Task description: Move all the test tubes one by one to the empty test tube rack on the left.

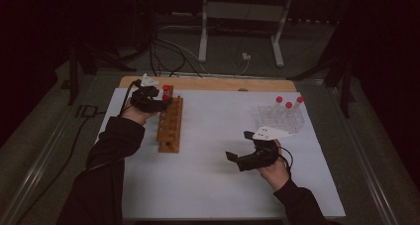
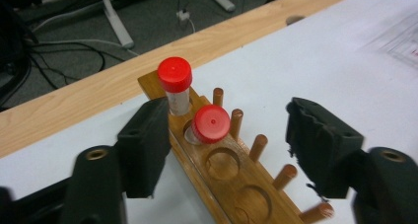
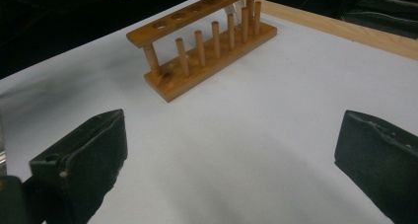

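Note:
A wooden tube rack (image 1: 170,124) stands left of centre on the white sheet (image 1: 213,185). Two red-capped tubes (image 2: 175,83) (image 2: 209,125) sit in its far holes; the nearer one leans. My left gripper (image 1: 161,102) hovers at that far end, open, its jaws wide on either side of the rack (image 2: 231,174) with nothing held. My right gripper (image 1: 236,148) is open and empty above bare sheet, right of centre, pointing toward the rack (image 3: 202,46). A clear rack (image 1: 280,117) at the right holds three red-capped tubes (image 1: 288,106).
The wooden table edge (image 1: 208,83) runs along the far side of the sheet. Beyond it are cables (image 1: 168,51) and a white stand's legs (image 1: 203,41) on the floor. Bare sheet lies between the two racks and toward the front.

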`<state>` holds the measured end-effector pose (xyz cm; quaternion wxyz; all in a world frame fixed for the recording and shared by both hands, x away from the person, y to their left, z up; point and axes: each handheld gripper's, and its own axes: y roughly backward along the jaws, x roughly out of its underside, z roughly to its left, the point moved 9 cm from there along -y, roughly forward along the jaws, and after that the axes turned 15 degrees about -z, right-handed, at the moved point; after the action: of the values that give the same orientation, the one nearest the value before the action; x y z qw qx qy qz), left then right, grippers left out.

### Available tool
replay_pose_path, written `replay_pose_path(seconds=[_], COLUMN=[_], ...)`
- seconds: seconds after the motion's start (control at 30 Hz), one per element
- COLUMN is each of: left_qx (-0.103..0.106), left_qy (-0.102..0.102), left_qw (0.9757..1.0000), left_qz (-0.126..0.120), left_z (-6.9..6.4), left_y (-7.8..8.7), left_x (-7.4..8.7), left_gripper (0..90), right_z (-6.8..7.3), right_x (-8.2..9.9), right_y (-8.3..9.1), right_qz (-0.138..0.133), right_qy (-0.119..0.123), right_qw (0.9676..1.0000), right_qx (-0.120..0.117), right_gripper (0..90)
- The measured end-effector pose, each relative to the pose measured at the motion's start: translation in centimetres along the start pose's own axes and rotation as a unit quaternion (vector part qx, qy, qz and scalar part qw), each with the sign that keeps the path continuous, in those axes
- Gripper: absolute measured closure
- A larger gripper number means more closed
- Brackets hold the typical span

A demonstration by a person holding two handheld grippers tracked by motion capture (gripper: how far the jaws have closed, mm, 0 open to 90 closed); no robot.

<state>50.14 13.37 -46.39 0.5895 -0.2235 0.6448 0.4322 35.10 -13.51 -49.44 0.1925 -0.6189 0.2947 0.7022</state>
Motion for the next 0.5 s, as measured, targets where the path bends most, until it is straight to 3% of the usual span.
replay_pose_path(seconds=[0.17, 0.33, 0.4, 0.5], left_qx=[0.020, 0.067, 0.074, 0.099], left_qy=[0.000, 0.017, 0.005, 0.004], left_qw=[0.9995, 0.9960, 0.9951, 0.9917], left_qz=[-0.026, -0.056, -0.066, -0.082], left_z=[-0.8, -2.5, -3.3, -4.8], left_y=[2.2, 4.5, 5.4, 6.6], left_x=[-0.1, 0.3, 0.7, 1.4], left_gripper=[16.4, 2.0, 2.0, 1.9], right_z=[0.0, -0.4, -0.6, -0.9], right_x=[-0.5, -1.3, -1.7, -2.4], right_y=[0.2, 0.7, 1.0, 1.5], right_qz=[-0.007, -0.021, -0.028, -0.033], right_qy=[0.001, 0.001, 0.000, 0.000], right_qw=[1.0000, 0.9998, 0.9996, 0.9995], right_qx=[0.002, 0.007, 0.006, 0.004], right_gripper=[0.0, 0.0, 0.0, 0.0])
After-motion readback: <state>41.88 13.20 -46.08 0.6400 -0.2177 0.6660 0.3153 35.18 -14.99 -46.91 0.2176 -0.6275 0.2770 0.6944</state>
